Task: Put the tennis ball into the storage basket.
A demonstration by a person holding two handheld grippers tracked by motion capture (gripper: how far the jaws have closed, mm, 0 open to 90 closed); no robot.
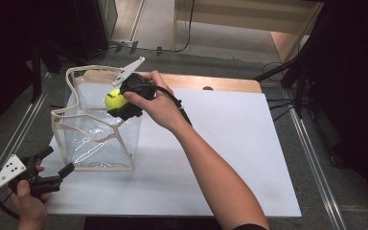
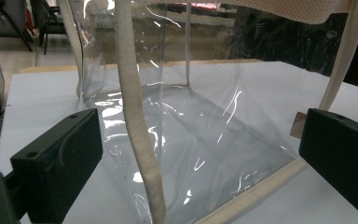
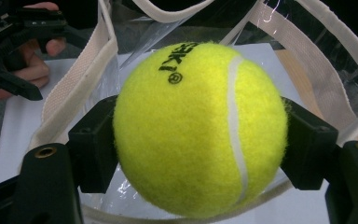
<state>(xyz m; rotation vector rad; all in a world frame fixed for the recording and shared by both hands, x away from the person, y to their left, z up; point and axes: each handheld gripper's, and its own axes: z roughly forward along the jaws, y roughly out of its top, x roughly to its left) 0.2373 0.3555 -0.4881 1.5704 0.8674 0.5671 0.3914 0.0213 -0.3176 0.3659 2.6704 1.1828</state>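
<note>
My right tool [image 1: 120, 103] grips a yellow tennis ball [image 1: 115, 98] between its jaws, one pressed to each side, and holds it over the open top of a clear plastic bag [image 1: 98, 129] with cream trim, standing at the far left of the white surface [image 1: 230, 158]. My left tool [image 1: 60, 173] sits at the near left corner, jaws spread wide and empty, pointed at the bag's near side, just short of it.
</note>
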